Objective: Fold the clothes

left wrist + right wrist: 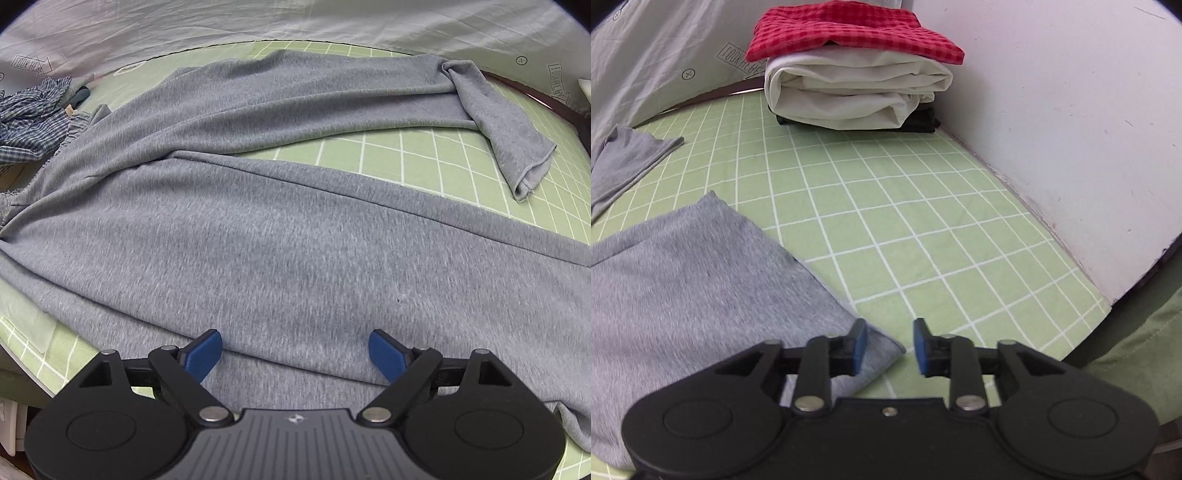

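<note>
Both the left hand-held gripper and right hand-held gripper gape empty over grey garment, its edges cut off.

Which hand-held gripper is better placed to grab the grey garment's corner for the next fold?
Right. The right hand-held gripper is open directly at the grey garment's corner, while the left hand-held gripper is open over mid-fabric with no corner between its fingers.
</note>
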Demonstrator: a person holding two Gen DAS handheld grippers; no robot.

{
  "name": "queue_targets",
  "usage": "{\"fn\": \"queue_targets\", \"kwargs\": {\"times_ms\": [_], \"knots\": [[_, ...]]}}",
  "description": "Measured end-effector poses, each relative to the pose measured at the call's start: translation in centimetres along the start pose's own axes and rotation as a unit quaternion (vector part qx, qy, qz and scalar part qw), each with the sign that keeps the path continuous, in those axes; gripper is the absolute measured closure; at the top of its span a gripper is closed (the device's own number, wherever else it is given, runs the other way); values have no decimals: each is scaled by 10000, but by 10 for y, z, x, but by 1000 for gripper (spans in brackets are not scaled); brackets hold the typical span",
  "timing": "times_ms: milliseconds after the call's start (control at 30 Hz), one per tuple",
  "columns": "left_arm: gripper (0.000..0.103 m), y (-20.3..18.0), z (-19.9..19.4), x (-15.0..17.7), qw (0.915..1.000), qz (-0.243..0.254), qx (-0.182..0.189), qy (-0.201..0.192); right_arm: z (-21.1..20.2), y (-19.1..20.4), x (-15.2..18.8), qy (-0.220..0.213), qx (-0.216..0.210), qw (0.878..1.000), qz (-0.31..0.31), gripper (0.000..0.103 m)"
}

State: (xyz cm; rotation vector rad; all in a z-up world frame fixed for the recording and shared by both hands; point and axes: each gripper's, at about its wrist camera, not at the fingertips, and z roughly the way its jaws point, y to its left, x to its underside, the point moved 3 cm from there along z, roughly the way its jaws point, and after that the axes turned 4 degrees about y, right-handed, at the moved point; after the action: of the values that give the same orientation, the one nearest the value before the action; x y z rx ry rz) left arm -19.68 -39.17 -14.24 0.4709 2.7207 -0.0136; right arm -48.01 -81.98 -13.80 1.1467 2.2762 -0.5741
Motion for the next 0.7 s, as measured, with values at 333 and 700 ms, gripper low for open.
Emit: {"fn": "queue_targets", "kwargs": {"times_ms": [333, 700], "knots": [[16, 34, -23, 27, 9972, -726, -180, -40, 22, 47, -56, -279, -1291, 9908, -292, 56], [16, 46, -12, 31, 9911, -1241, -467, 101, 63, 102, -83, 127, -2157, 9743, -633, 56]]}}
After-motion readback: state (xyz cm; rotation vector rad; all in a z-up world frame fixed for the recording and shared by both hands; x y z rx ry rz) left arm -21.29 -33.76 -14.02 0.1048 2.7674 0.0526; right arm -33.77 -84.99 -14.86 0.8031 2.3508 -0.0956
